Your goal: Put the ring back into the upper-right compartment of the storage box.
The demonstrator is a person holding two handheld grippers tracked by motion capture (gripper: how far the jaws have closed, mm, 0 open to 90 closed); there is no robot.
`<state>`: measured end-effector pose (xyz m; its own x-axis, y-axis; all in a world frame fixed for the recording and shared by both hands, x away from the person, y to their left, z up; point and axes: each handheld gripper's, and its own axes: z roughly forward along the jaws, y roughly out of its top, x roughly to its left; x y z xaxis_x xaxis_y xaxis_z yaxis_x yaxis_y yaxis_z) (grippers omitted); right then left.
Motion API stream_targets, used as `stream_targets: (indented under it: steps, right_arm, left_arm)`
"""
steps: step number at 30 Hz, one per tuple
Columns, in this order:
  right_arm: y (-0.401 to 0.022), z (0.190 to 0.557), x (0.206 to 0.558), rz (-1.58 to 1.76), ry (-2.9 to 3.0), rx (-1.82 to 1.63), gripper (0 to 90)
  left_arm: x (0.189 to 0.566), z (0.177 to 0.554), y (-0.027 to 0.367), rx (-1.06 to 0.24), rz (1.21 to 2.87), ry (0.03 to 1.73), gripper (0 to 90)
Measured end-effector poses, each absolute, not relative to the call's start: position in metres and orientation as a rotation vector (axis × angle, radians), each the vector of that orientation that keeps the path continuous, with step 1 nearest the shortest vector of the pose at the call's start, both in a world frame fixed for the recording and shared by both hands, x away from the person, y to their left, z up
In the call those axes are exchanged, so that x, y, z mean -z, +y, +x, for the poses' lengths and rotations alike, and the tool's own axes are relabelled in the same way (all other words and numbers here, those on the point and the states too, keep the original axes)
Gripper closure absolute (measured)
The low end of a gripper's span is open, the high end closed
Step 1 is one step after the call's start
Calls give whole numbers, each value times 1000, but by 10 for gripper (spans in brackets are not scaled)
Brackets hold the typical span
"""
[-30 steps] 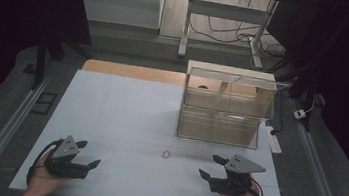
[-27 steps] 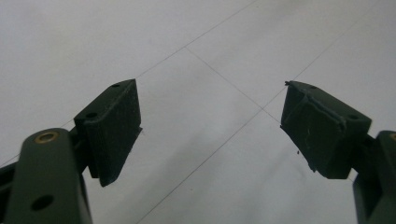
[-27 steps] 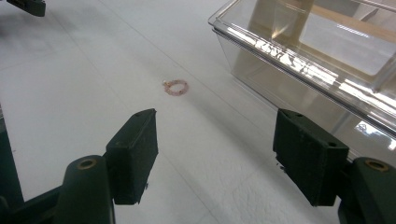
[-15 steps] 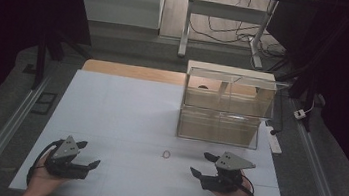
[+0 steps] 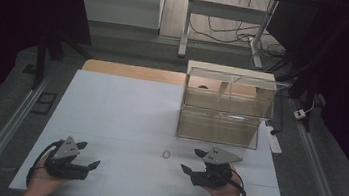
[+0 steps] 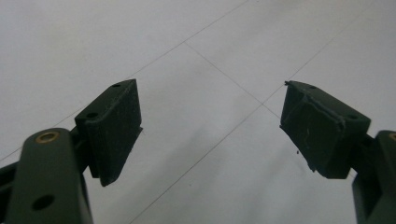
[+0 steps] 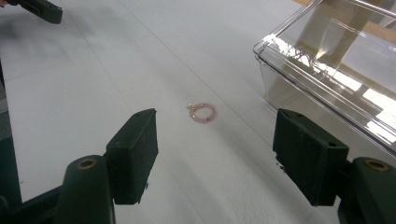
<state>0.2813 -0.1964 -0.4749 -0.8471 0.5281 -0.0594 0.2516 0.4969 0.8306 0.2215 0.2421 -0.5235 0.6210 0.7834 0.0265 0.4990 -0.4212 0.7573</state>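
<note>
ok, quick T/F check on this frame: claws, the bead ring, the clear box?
1. Both claws are open. True: left claw and right claw each stand with jaws apart.
2. The right claw grips the bead ring. False: the ring lies on the white table, ahead of the open jaws.
3. The clear box lies on the right claw's side. True.
4. The ring lies inside the box. False: it lies on the table in front of it.

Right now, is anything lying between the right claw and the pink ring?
Nothing visible. The ring lies on bare white table just ahead of the open right claw; the clear box sits off to one side.
</note>
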Motion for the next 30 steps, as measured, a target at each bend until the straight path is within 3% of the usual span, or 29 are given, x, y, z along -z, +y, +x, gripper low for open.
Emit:
stream_targets:
  steps: [30]
  right_arm:
    - [-118, 304, 473, 615, 2592, -1222, 326]
  left_arm:
    - [521, 220, 246, -499, 2094, 1017, 201]
